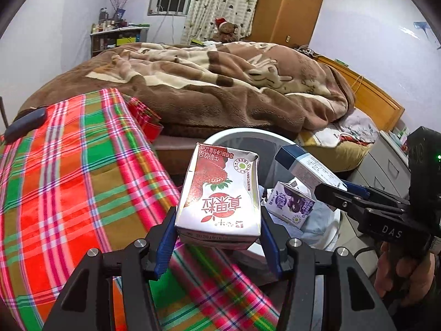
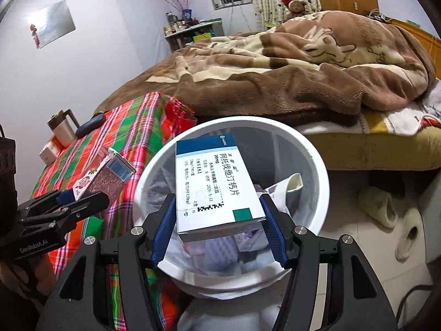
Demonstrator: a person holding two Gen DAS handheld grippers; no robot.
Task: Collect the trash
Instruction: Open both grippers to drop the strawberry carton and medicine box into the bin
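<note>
Both cartons over the round white plastic bin (image 2: 317, 171)

My left gripper (image 1: 217, 237) pinches the red-and-white strawberry milk carton (image 1: 217, 193) by its sides (light, crushable, I judge); my right gripper (image 2: 219, 229) clamps the blue-and-white cardboard medicine box (image 2: 215, 182).

Left tool (image 1: 217, 237) tilted downward, blue pads clamped on a carton. Right tool (image 2: 217, 229) beside it, likewise tilted, pads clamped on a box.

I note a red-and-white strawberry carton (image 1: 217, 201), a white box (image 2: 217, 187) banded blue with a green square, a purple carton (image 1: 292, 204), a white bin (image 2: 311, 149), a red-green-pink plaid tabletop (image 1: 69, 171), and a brown-cream blanket (image 1: 220, 82).
</note>
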